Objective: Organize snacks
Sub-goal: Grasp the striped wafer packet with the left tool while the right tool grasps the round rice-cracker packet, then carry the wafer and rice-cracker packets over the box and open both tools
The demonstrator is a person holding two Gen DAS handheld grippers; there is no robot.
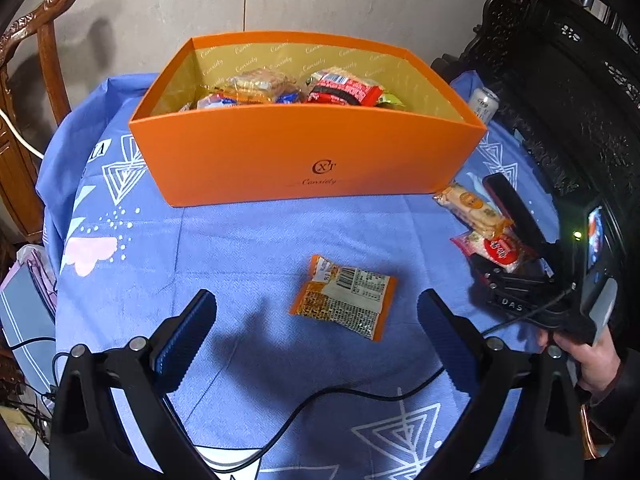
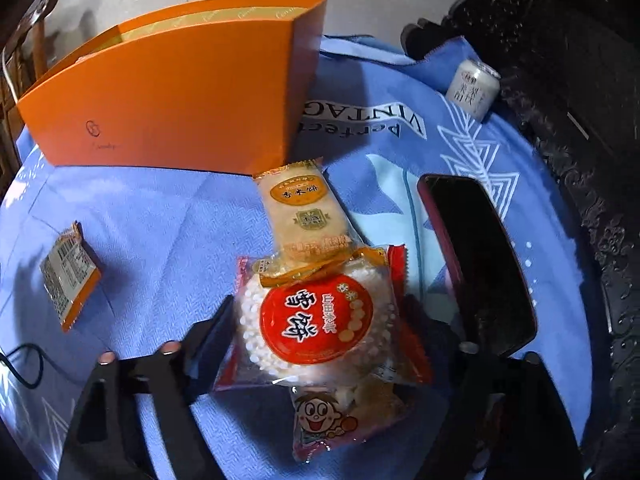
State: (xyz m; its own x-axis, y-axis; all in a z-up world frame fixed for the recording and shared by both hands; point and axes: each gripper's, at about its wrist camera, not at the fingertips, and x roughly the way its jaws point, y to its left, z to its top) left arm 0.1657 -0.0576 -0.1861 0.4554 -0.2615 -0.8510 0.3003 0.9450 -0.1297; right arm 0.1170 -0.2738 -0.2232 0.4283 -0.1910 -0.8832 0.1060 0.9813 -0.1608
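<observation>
rice cracker pack between right tongs, part-open.

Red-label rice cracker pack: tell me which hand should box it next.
Right. The right gripper already straddles the red-label rice cracker pack; the left gripper hangs open over the orange packet.
</observation>
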